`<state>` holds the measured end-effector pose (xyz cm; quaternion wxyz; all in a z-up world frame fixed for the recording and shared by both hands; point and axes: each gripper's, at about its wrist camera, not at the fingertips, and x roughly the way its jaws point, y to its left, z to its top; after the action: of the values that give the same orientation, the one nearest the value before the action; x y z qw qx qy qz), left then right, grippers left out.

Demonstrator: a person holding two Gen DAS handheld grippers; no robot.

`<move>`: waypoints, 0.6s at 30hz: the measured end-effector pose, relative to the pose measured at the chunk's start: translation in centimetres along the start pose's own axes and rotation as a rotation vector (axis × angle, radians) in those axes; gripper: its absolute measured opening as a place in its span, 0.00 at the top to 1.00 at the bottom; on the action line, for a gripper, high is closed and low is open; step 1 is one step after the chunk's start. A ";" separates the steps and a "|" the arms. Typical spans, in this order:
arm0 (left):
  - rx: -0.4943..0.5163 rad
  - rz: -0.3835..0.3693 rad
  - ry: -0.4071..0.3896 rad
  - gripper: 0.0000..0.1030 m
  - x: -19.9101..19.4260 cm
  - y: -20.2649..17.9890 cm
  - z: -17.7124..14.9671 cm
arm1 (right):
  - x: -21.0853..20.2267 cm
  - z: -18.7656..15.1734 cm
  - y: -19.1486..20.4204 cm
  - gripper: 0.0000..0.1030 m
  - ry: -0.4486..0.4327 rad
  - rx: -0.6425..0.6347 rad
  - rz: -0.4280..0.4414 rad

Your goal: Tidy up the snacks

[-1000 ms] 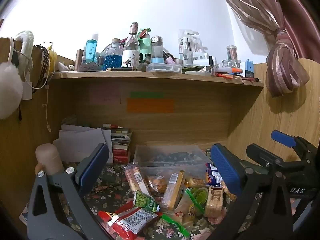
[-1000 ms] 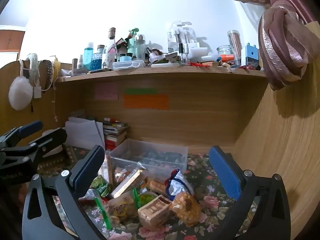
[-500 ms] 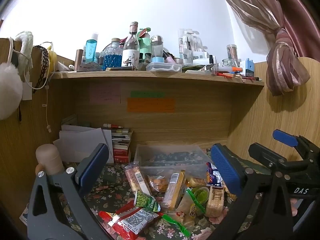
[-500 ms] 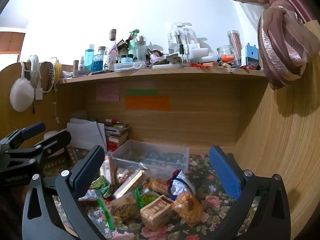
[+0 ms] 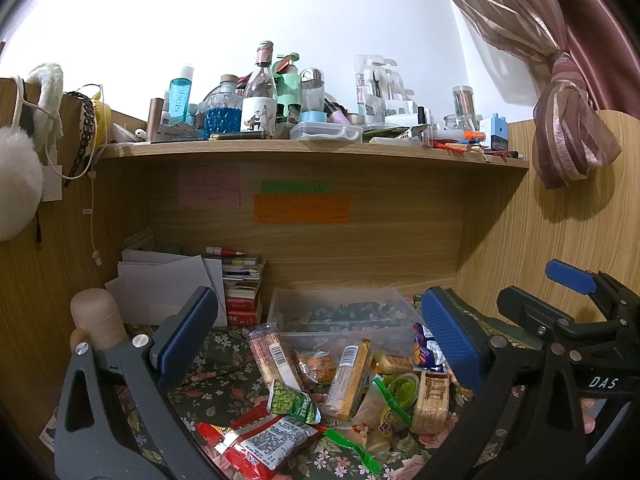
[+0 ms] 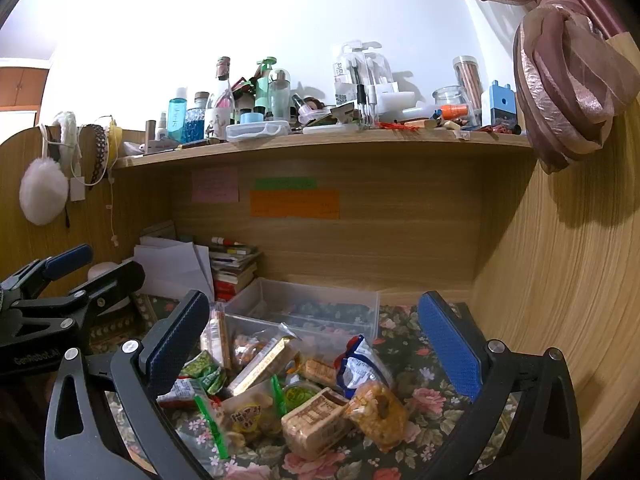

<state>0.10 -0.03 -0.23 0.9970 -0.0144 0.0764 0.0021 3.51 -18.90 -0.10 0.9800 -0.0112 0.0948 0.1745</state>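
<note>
Basically both claws, left (image 5: 316, 336) and right (image 6: 312, 340), hang wide and empty over the snacks (image 6: 296, 392) piled on the bench near the clear bin (image 6: 312, 304). Pick an outer pack first, grip across its width, drop into bin.

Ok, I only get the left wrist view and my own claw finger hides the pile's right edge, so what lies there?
Observer: An orange puffed-snack bag lies there, beside the brown biscuit pack.
Operator: Any room right of the clear box?
Observer: Yes, bare floral cloth runs from the clear box to the side wall.
Operator: Right claw carrying anything?
Observer: No, the right claw is open, nothing between its fingers.
</note>
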 end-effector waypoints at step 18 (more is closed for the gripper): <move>0.004 0.001 0.002 0.00 0.0 0.3 -0.2 | -0.1 0.1 0.1 0.00 -0.004 0.005 0.001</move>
<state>0.03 0.22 -0.42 0.9969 -0.0126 0.0773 0.0023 3.44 -18.87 -0.01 0.9801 -0.0086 0.0934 0.1748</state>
